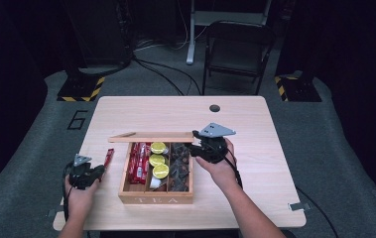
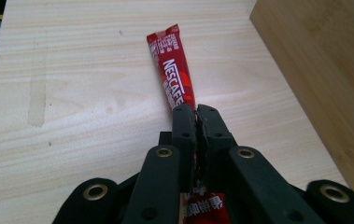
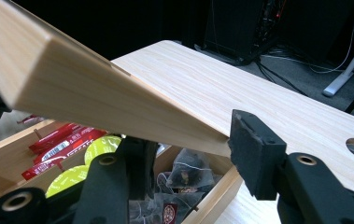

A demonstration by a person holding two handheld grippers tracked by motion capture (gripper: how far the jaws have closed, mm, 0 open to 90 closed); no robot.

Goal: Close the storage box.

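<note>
A red Nescafe stick sachet [image 2: 172, 74] lies flat on the table to the left of the wooden tea box [image 1: 156, 199]. My left gripper [image 2: 196, 112] is shut on its near end, low over the tabletop; from above, that gripper [image 1: 101, 170] sits at the front left with the sachet [image 1: 108, 156] reaching away from it. The box lid [image 1: 151, 137] stands raised at the box's back edge. My right gripper [image 1: 195, 144] holds the lid's right end. In the right gripper view the lid [image 3: 95, 93] runs between the jaws of this gripper [image 3: 193, 137], and they are shut on its corner.
The box holds red sachets [image 1: 137, 163] on the left, round yellow-green pods [image 1: 158, 159] in the middle and tea bags [image 1: 179, 166] on the right. The table [image 1: 255, 124] has a cable hole [image 1: 215, 108] at the back. A folding chair [image 1: 237, 47] stands behind it.
</note>
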